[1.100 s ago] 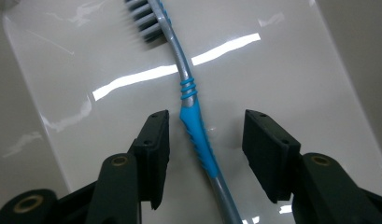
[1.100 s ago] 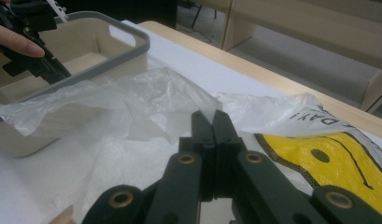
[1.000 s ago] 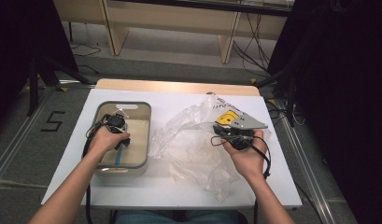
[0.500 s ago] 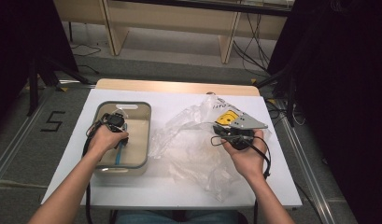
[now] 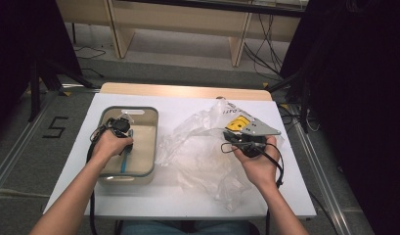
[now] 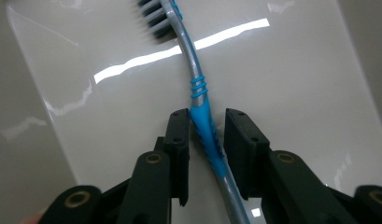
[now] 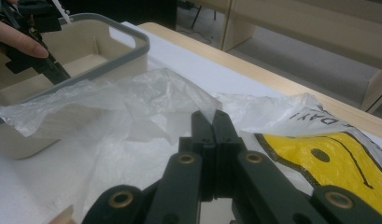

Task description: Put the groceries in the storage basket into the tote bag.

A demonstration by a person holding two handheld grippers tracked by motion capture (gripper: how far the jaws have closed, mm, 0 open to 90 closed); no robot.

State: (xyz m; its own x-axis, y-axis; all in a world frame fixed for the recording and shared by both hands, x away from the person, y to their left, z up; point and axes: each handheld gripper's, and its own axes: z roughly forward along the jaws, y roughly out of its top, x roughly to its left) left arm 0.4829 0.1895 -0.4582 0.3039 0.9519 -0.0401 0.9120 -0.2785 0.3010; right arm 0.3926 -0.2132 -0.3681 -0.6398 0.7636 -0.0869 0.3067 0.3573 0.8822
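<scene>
A: Since prev. frame: both hands parked, nothing on desk [image 5: 188, 105] shifted. Sole change = left hand-held gripper [image 6: 206, 127], jaws have just been closing round toothbrush [image 6: 198, 88].

B: Gripped yet?

A: Not that I can confirm. In my left gripper view the blue handle section lies between the jaws, left one at or v. near it, right one w/ a thin gap. Call it partly closed, not clamped. Brush lies flat on floor of the tray [image 5: 151, 142], bristles pointing away from me.

B: Right side?

A: Right hand-held gripper [image 7: 212, 122] fully closed, pinching a fold of the clear plastic bag [image 5: 197, 147]. Bag is spread on desk just beside tray, yellow print at its far end.

B: Step?

A: My read: grasp phase on brush; bag held ready to take it.

B: Next?

A: Finish the squeeze till both pads bear on handle, then lift straight up clear of tray wall. Handle is slim + lies slanted across the jaws, so it may pivot. Check grip before carrying over to bag.
</scene>
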